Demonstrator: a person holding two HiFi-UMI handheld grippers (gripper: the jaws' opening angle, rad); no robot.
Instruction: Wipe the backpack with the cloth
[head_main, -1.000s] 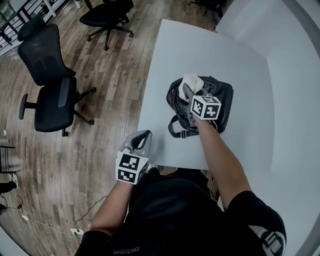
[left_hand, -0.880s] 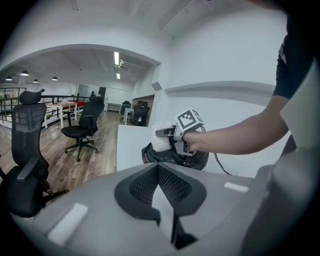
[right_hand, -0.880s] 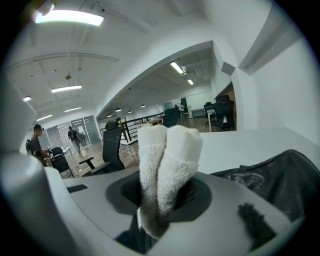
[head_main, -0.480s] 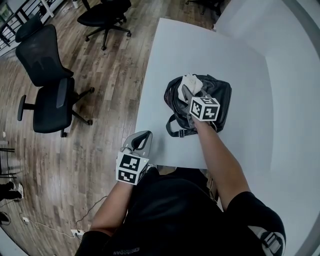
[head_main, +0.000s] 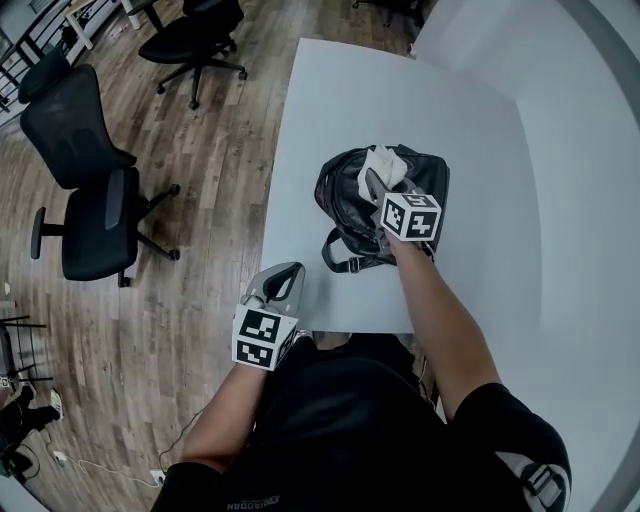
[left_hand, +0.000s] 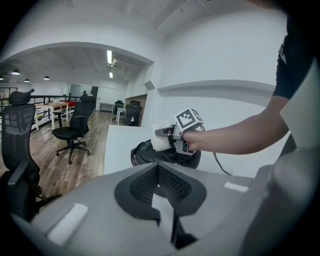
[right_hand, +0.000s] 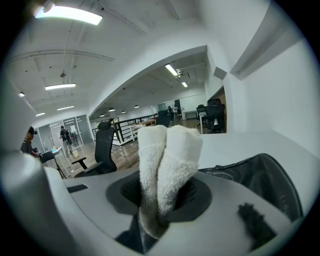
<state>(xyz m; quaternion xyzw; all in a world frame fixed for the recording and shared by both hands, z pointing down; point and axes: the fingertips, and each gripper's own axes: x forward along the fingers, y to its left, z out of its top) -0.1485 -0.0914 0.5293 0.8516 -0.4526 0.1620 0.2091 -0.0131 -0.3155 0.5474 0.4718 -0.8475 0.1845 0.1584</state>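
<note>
Right tongs (head_main: 378, 185) clamp the folded cloth (head_main: 386, 163) on top of the backpack (head_main: 345, 200), mid-table (head_main: 400, 90). Left tongs (head_main: 283, 282) closed, empty, off the table edge. Backpack unsteadied: a hard stroke likely shoves it sideways.

The right gripper (head_main: 377, 184) and forearm (head_main: 440, 310) cover the near right part of the backpack (head_main: 342, 200), and the lower end of the cloth (right_hand: 167, 160) disappears between that gripper's closed jaws.
</note>
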